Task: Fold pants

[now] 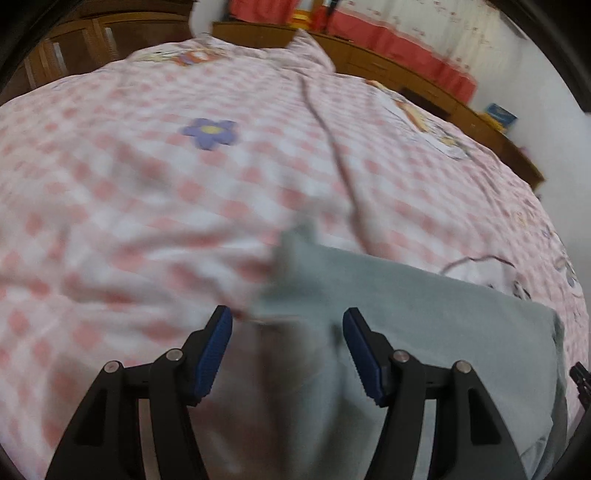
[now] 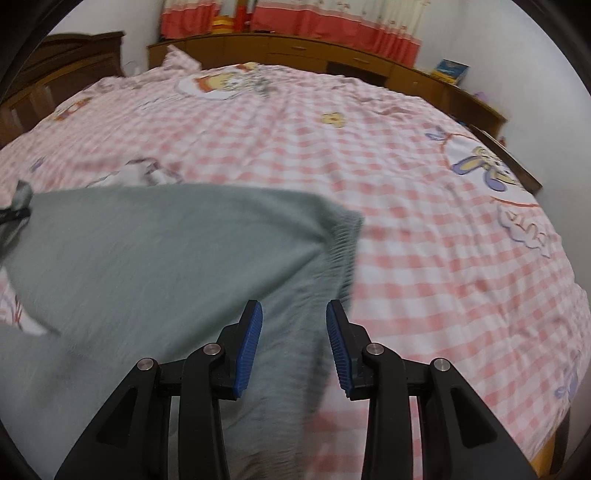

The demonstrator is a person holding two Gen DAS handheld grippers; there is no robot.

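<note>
Grey-green pants (image 2: 159, 251) lie on a pink-and-white checked bedspread (image 2: 406, 229). In the right wrist view their ribbed elastic waistband (image 2: 343, 243) sits just ahead of my right gripper (image 2: 294, 314), which is open with the cloth between and under its blue pads. In the left wrist view the pants (image 1: 424, 317) spread to the right, a corner (image 1: 295, 251) sticking up ahead. My left gripper (image 1: 287, 319) is open above the pants' left edge. The picture is blurred.
The bedspread (image 1: 147, 184) covers a wide bed with cartoon prints. A wooden cabinet (image 2: 332, 51) runs along the far side under red-and-white curtains (image 2: 332, 22). A wooden headboard (image 2: 55, 74) stands at the far left. The other gripper's tip (image 2: 14, 214) shows at the left edge.
</note>
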